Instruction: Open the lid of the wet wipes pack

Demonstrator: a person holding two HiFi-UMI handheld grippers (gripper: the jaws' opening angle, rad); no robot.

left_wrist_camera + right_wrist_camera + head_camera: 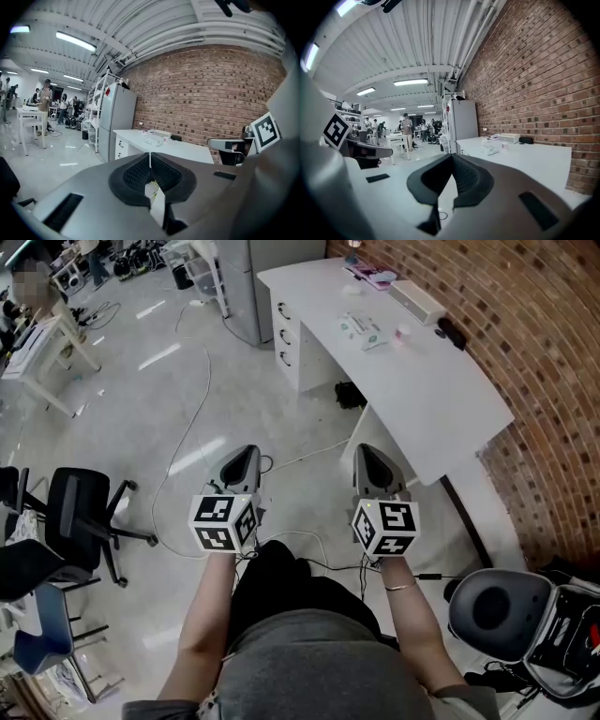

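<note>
Left gripper point(246, 454) jaws closed together, nothing between them; the left gripper view shows the pads meeting. Right gripper point(367, 451) the same, pinched shut and empty. Both are held side by side in front of the person, roughly level, over the grey floor point(159, 399) and pointing toward the white desk point(427, 404), with the right one just short of its near edge. The wet wipes pack point(361, 330) lies flat on the far part of the desk, well apart from both grippers; its lid is too small to judge. A small pink cup point(403, 334) sits just beside it, with a long white box point(415, 301) behind by the brick wall point(534, 324). Black office chair point(84, 507) on the left, cable point(192, 418) trailing across the floor.
</note>
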